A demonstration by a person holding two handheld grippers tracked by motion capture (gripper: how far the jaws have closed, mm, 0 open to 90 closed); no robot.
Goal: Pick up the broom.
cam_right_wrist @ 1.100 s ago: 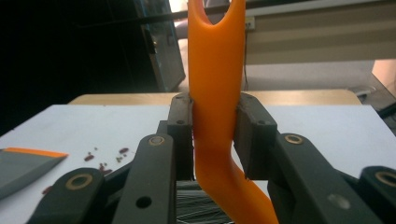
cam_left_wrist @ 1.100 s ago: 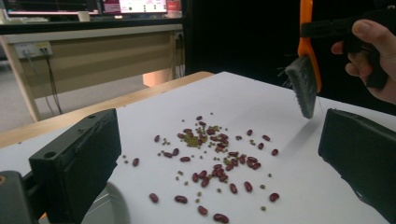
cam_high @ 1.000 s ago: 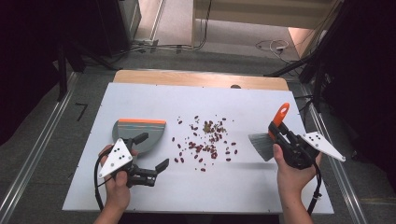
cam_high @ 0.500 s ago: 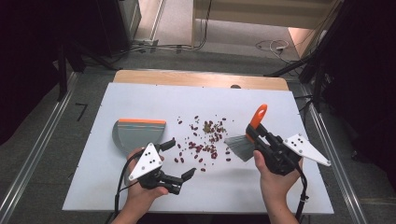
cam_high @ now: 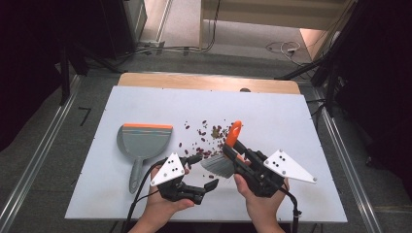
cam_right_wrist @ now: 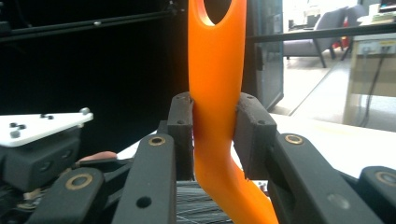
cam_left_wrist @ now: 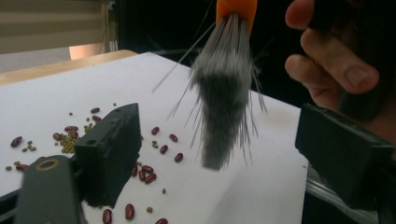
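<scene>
Two grippers near beans [cam_high: 210, 138]: my right gripper [cam_high: 232, 154] clamped on brush [cam_high: 221, 164] handle for sweeping; left gripper [cam_high: 203, 173] jaws apart, just been closing, empty; dustpan [cam_high: 141, 143] waits left.

i had two grippers, one in each hand: my left gripper [cam_high: 202, 173] and my right gripper [cam_high: 239, 154]. each one had two black jaws. each one had one grey plate with three corners on top, so that made two plates. i saw two hands, my own. there was one brush [cam_high: 224, 156] with one orange handle. there was one dustpan [cam_high: 142, 143] with one orange edge. there was one white table [cam_high: 291, 121]. there were lots of little beans [cam_high: 210, 133], too many for me to count. they came in two kinds: bigger dark red ones and tiny green ones.
</scene>
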